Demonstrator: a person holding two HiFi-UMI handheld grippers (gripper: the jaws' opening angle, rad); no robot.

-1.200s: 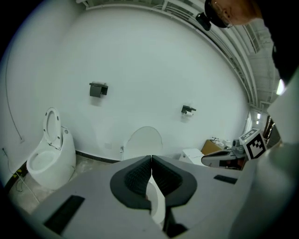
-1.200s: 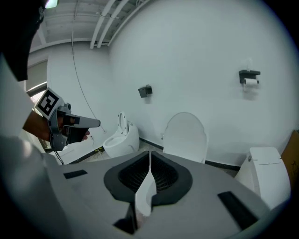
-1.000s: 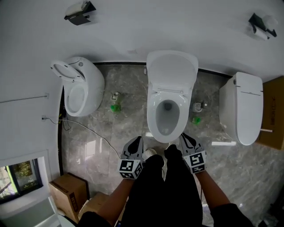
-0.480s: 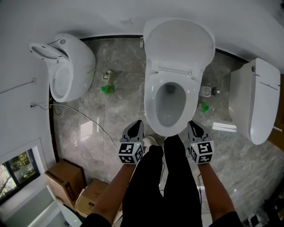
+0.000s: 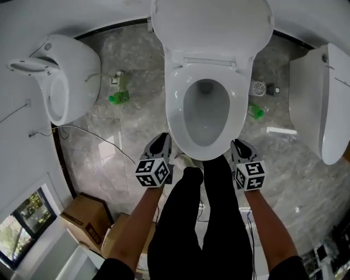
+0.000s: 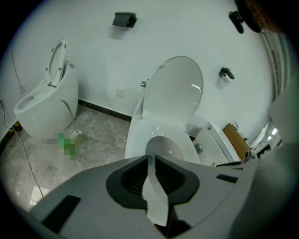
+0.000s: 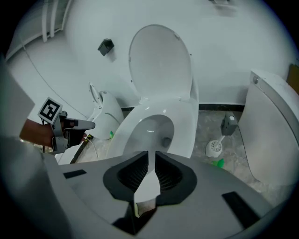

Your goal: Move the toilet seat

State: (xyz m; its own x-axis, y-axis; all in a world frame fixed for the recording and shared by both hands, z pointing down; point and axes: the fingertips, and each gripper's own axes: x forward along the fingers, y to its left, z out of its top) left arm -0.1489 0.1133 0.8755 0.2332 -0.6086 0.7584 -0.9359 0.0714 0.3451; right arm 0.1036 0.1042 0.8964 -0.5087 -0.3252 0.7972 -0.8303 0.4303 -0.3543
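Floor: The grey marble floor (image 5: 131, 136) is running out to the far wall (image 5: 65, 13). The person is standing right at the near end of the middle toilet (image 5: 205, 128).
Lid: The lid (image 5: 213, 24) is leaning upright against the far wall, well out of the way.
Toilet seat: As far as I can judge, the toilet seat (image 5: 174, 106) is lying flat on the bowl as a broad white ring. Its near end is sitting between the two grippers.
Left gripper: The left gripper (image 5: 162, 141) is hanging just left of the bowl's near end and touching nothing. Its jaws are only a slit apart and are opening, with nothing between them.
Right gripper: The right gripper (image 5: 240, 146) is hanging just right of the bowl's near end, with its jaws pressed together and empty.
Step in hand: I am reading this as the approach, with the seat not yet touched.
Doing it well: Whichever gripper is taking the seat is going to need its jaws spread wider than the ring is thick. One jaw should be slipping under a near or side edge and the other over it, pinching squarely, since the glossy plastic is looking slippery. The lift should be following the hinge's arc at the far end, not pulling straight up.
Risk: A shallow pinch is inviting the seat to slip out and drop back onto the bowl.
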